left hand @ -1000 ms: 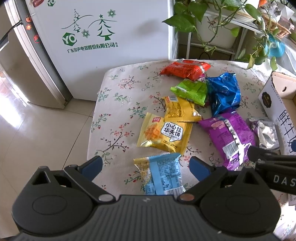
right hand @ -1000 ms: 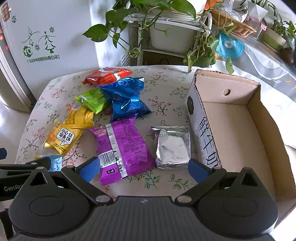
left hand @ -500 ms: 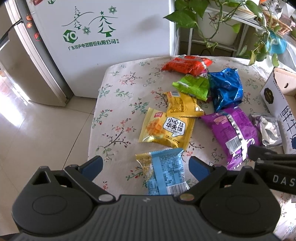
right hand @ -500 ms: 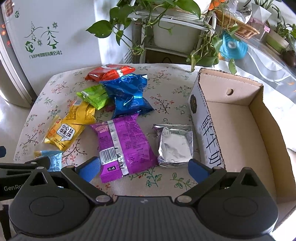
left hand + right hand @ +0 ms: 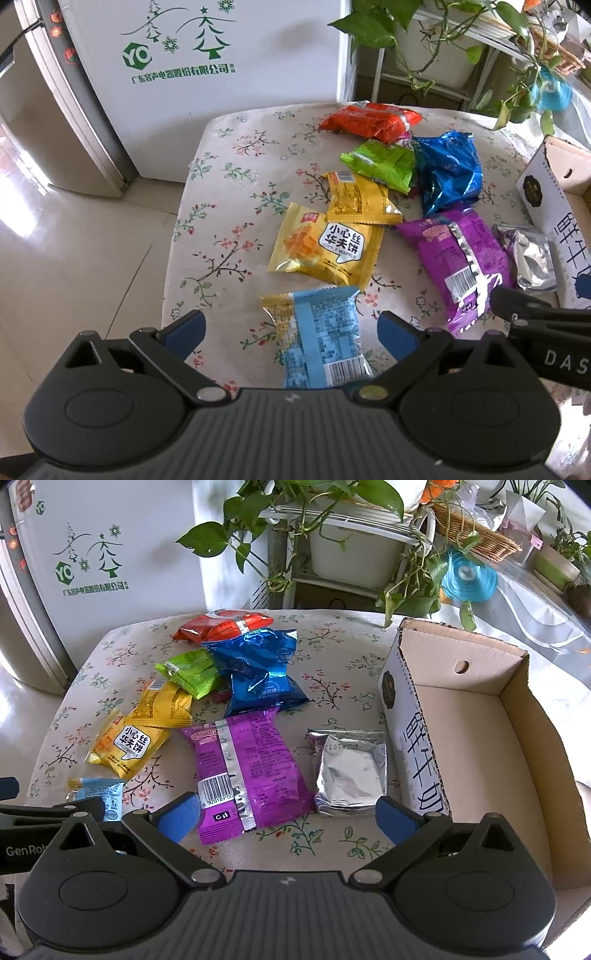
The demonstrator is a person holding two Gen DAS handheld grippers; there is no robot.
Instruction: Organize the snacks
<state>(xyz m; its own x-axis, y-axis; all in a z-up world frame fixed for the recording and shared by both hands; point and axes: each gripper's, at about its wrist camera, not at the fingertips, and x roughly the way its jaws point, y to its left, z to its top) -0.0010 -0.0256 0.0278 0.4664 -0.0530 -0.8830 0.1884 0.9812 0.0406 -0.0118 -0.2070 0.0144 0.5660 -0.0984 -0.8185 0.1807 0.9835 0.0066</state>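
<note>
My left tongs [image 5: 290, 330] spread wide, light blue packet [image 5: 321, 339] right between them at table's near edge, long way pointing forward. Right tongs [image 5: 288, 814] spread too, over purple packet [image 5: 247, 771].

A: Left wrist view, any shift?
B: Yes. Slid up the frame over both steps: red foil snack packet [image 5: 369, 118], light-blue snack packet with barcode [image 5: 325, 332], white fridge door with green tree print [image 5: 207, 55].
A: Cause?
B: Small move of the left gripper [image 5: 291, 326], drawn back or tipped down. Can't tell which.
A: Right wrist view?
B: Smaller. Nudged slightly rightward in frame: purple snack packet with silver seam [image 5: 247, 768], open cardboard box [image 5: 417, 753]. Mostly in the first half second. Slight move of the right gripper [image 5: 288, 814].
</note>
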